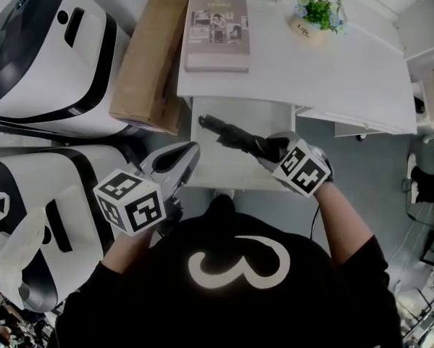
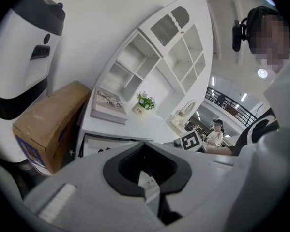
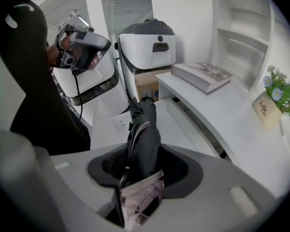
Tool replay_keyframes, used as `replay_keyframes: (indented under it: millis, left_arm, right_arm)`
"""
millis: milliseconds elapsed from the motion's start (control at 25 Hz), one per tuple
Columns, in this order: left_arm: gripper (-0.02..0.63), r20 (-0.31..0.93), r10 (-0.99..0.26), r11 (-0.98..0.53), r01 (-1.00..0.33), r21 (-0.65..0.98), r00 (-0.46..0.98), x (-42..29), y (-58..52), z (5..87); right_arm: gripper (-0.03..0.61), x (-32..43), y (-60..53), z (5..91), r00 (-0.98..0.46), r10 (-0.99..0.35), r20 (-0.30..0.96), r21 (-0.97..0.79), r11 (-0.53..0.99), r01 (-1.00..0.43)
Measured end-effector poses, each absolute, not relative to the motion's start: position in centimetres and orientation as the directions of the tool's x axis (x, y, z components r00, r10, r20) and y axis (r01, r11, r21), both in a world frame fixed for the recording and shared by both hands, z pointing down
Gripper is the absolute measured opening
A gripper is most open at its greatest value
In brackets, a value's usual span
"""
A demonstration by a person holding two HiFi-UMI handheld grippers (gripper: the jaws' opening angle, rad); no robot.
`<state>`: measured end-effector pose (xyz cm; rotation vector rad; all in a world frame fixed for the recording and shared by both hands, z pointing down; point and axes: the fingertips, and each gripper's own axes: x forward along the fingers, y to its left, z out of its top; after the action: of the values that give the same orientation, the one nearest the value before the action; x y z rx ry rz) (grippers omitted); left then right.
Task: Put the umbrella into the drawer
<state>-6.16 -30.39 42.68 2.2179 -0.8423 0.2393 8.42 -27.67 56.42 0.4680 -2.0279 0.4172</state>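
While the right gripper holds the folded black umbrella clamped by its near end, the step in hand looks like the carry into the open white drawer, which stands pulled out at 12 o'clock from the person, under the front edge of the desk. In the head view the umbrella reaches from the gripper toward 10 o'clock across the drawer's far half. The right gripper view shows its fabric bunched between the jaws and its far end pointing away toward 12 o'clock.

The left gripper hangs at about 8 o'clock from the drawer, off its near left corner. Its jaws are together with nothing between them.

The next move, as I judge it, calls for lowering the umbrella flat inside the drawer walls, turning it if its length does not fit, then letting go. After that the drawer may need pushing in.

Whether the umbrella already touches the drawer floor cannot be told from any view. The person's head and shoulders cover the drawer's near edge, and its front panel and handle are not visible.
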Motion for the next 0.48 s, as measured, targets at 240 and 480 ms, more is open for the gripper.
replay_keyframes:
  millis: [240, 480]
  left_arm:
    - [0.008, 0.415, -0.506, -0.493, -0.648, 0.580, 0.756, -6.8, -31.1, 43.5]
    - [0.008, 0.431, -0.511, -0.469, -0.662, 0.585, 0.744, -7.4, -31.8, 44.4]
  right_arm:
    - [0.190, 8.0, -28.3, 60.5, -0.412, -0.086, 0.907, -0.131, 0.873, -0.470]
    - [0.190, 7.8, -29.2, 64.7, -0.353, -0.045, 0.935, -0.124, 0.889, -0.441]
